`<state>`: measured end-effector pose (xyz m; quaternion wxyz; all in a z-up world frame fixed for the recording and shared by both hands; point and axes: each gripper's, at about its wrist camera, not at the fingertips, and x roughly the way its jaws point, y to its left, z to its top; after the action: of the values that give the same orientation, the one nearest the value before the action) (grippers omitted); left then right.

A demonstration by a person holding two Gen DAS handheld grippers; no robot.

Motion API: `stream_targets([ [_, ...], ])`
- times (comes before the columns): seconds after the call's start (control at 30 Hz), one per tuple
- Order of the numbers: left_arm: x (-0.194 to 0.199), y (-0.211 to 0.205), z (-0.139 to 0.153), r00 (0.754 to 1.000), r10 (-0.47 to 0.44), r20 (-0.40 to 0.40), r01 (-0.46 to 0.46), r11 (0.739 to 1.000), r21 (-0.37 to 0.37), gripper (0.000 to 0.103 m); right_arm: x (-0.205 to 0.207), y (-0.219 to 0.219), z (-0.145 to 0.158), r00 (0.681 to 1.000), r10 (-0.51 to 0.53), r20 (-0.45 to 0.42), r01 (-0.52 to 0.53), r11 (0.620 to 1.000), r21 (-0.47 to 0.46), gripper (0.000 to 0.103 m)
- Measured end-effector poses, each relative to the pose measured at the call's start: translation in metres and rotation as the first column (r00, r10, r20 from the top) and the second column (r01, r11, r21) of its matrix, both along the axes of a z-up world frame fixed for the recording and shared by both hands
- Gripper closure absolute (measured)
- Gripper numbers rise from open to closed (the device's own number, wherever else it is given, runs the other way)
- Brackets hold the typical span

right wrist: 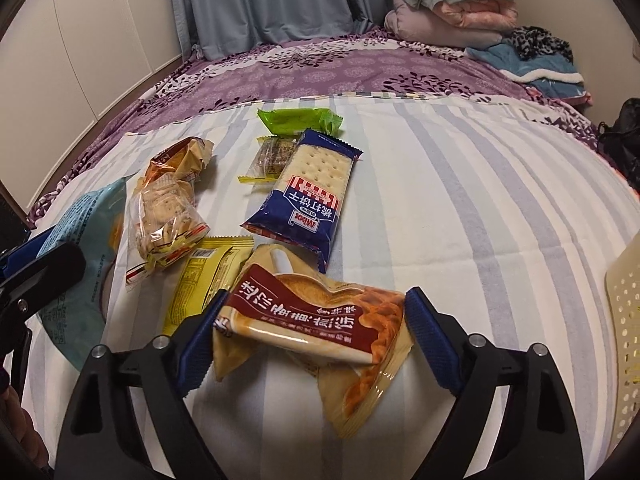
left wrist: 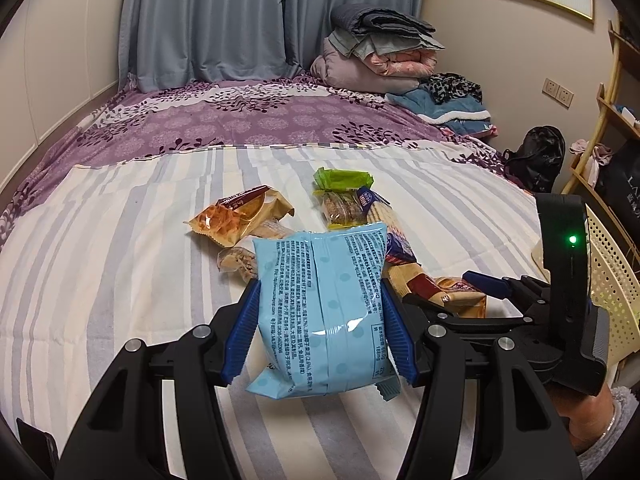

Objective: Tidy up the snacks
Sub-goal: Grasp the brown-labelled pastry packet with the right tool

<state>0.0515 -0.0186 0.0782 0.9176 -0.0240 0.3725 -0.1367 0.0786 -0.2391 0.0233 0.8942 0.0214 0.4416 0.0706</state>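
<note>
My left gripper (left wrist: 320,320) is shut on a light blue snack bag (left wrist: 324,312) and holds it above the striped bed sheet. The bag also shows in the right wrist view (right wrist: 80,232) at the left edge. My right gripper (right wrist: 316,328) is shut on a brown and cream bread packet (right wrist: 316,316), its blue pads on both ends. Beyond it lie a blue cracker pack (right wrist: 308,196), a clear biscuit bag (right wrist: 168,216), a yellow packet (right wrist: 204,280), a green packet (right wrist: 300,120) and a small cereal bar (right wrist: 272,156).
A cream perforated plastic basket (right wrist: 628,332) stands at the right edge of the bed; it also shows in the left wrist view (left wrist: 612,280). Folded blankets (left wrist: 376,52) and clothes (left wrist: 444,100) are piled at the far end. Shelves (left wrist: 612,120) and a black bag (left wrist: 536,156) stand to the right.
</note>
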Motion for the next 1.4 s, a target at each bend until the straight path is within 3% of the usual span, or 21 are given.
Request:
stream_targets([
  [0.63,-0.026,-0.012,0.025,0.999,-0.029,0.046,0.029,1.000,0.002,0.044,-0.039,-0.016,0.019,0.999,0.033,0.040,-0.034,0.999,0.037,0.027],
  [0.73,-0.030,-0.012,0.027,0.998,-0.030,0.051,0.030,1.000,0.001,0.044,-0.040,-0.016,0.012,0.999,0.043,0.028,-0.045,0.998,0.046,0.022],
  [0.77,-0.031,-0.011,0.028,0.998,-0.030,0.052,0.030,1.000,0.002,0.044,-0.040,-0.016,0.010,0.999,0.035,0.030,-0.036,0.999,0.040,0.010],
  [0.8,-0.032,-0.011,0.028,0.998,-0.030,0.053,0.030,1.000,0.002,0.044,-0.040,-0.017,0.009,0.999,0.021,0.038,-0.023,0.999,0.035,0.007],
  [1.1,-0.035,-0.007,0.027,0.999,-0.021,0.050,0.021,1.000,-0.005,0.044,-0.033,-0.023,-0.001,1.000,0.000,-0.008,0.001,0.988,0.154,0.007],
  [1.4,-0.032,-0.005,0.023,0.999,-0.019,0.040,0.019,1.000,-0.003,0.044,-0.007,-0.008,-0.011,0.999,0.008,-0.032,-0.005,0.995,0.099,0.007],
])
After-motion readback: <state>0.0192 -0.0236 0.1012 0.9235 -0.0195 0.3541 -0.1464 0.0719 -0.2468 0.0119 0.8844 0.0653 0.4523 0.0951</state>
